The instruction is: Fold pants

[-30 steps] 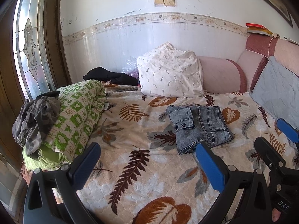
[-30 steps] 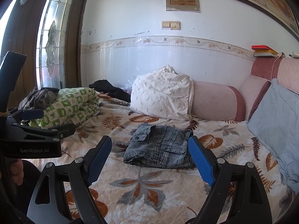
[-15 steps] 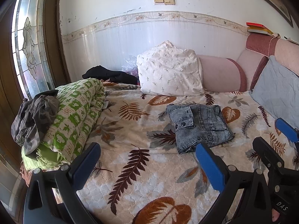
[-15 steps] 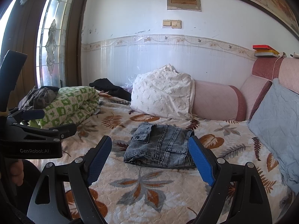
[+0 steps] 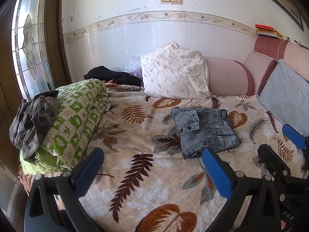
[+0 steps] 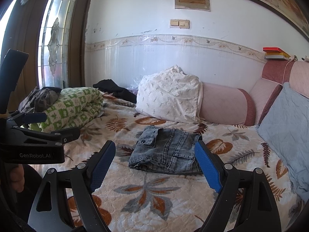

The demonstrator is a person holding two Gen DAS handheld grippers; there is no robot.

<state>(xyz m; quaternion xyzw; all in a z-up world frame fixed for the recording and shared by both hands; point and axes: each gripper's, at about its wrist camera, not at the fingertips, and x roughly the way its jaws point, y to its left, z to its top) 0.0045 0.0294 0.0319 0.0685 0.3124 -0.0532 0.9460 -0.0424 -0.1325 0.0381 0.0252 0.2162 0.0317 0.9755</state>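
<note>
Folded pants [image 5: 207, 130] mid-bed [image 5: 135, 174] (pillow [image 5: 173, 75] behind, quilt [image 5: 77, 119] left)

Leaf-print bed cover [image 5: 135, 174]. Green-checked rolled quilt [image 5: 77, 119] at left edge, grey camo garment [image 5: 32, 119] on it. White pillow [image 5: 173, 75] against wall, pink bolster [image 5: 226, 77] beside, blue cushion [image 5: 285, 94] right.

We see lots of bare bedspread [image 5: 146, 183] in front of the folded jeans [image 5: 206, 131]. A rolled green quilt [image 5: 77, 119] blocks the left side. A white pillow [image 5: 173, 73] blocks the back, and a blue cushion [image 5: 287, 94] blocks the right.
</note>
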